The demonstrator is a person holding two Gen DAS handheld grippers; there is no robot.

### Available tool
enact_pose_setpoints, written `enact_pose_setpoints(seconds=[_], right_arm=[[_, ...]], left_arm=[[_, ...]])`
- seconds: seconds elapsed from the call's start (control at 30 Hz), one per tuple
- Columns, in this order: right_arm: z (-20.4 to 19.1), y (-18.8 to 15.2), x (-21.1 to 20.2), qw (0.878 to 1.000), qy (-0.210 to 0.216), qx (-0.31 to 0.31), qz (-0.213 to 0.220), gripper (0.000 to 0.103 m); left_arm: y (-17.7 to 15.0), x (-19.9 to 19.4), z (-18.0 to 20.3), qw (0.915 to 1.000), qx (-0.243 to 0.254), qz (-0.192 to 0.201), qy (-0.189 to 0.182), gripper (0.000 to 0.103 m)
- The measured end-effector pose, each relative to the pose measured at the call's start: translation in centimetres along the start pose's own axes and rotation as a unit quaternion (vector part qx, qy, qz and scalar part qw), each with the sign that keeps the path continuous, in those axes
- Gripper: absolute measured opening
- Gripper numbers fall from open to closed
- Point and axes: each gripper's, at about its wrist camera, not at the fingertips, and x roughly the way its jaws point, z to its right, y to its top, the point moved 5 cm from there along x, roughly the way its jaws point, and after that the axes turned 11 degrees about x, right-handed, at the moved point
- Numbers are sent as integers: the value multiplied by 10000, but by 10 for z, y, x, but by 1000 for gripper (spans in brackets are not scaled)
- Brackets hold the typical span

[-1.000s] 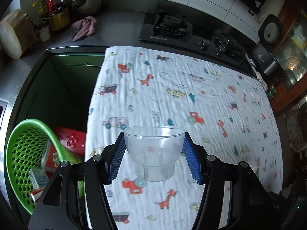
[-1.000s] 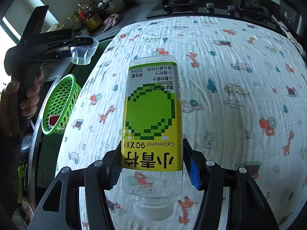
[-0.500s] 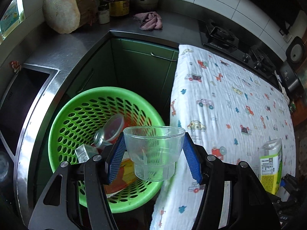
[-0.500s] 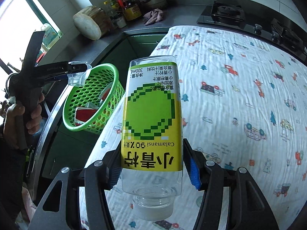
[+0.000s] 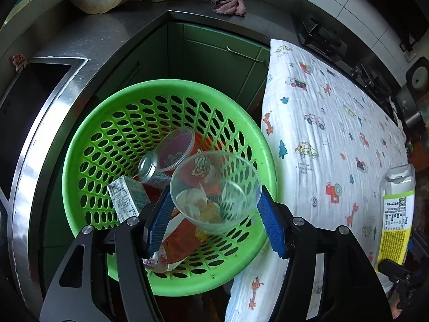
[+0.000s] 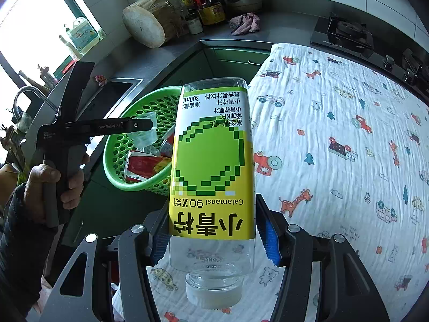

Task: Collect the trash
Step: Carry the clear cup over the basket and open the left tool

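A green perforated basket sits beside the table and holds a clear cup, a small carton and a red packet. My left gripper hovers over it. Its jaws are opening, and a clear plastic cup tips loose between the blue pads. From the right wrist view the left gripper is above the basket. My right gripper is shut on a yellow-green juice bottle, held cap towards the camera over the table's edge. That bottle also shows at the right.
The table wears a white cloth with cartoon prints. A steel sink lies left of the basket. On the counter behind are a wooden chopping block, bottles, a pink rag and a gas stove. A person's hand grips the left tool.
The left gripper swung from over the table to above the basket and sank; its cup now tilts loose as the jaws part. The right gripper carried the bottle towards the basket.
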Motion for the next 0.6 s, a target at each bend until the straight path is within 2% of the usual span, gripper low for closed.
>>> enact_pose_setpoints(seconds=[0.37, 0.6], right_arm=[[-25, 18, 9, 9998, 10, -183, 16, 55], [-55, 36, 22, 9991, 151, -382, 40, 55]], left_arm=[[-6, -8, -17, 9999, -109, 76, -98, 67], [-17, -29, -36, 9993, -236, 273, 84, 73]])
